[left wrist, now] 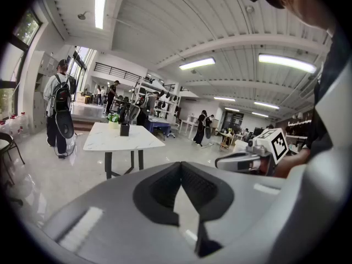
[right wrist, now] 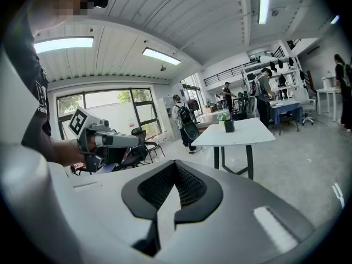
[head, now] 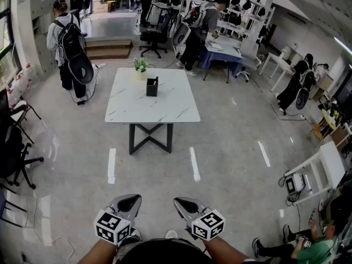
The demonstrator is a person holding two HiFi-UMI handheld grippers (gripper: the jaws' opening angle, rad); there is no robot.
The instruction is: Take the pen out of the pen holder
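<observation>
A black pen holder [head: 152, 86] stands on the far half of a white marble-top table [head: 165, 109], several steps ahead of me. Something thin sticks out of its top, too small to tell as a pen. Beside it is a small potted plant [head: 141, 66]. My left gripper [head: 127, 205] and right gripper [head: 184, 205] are held low near my body, far from the table, both shut and empty. In the left gripper view the holder [left wrist: 125, 130] is distant, beyond the gripper [left wrist: 184, 202]. The right gripper view likewise shows the holder [right wrist: 229, 126] far past the gripper [right wrist: 168, 202].
A person with a backpack [head: 66, 43] stands left of the table. More people, office chairs [head: 154, 34] and desks [head: 225, 48] fill the back. A black chair [head: 14, 147] is at my left, a white shelf [head: 324, 166] and a seated person [head: 313, 246] at my right.
</observation>
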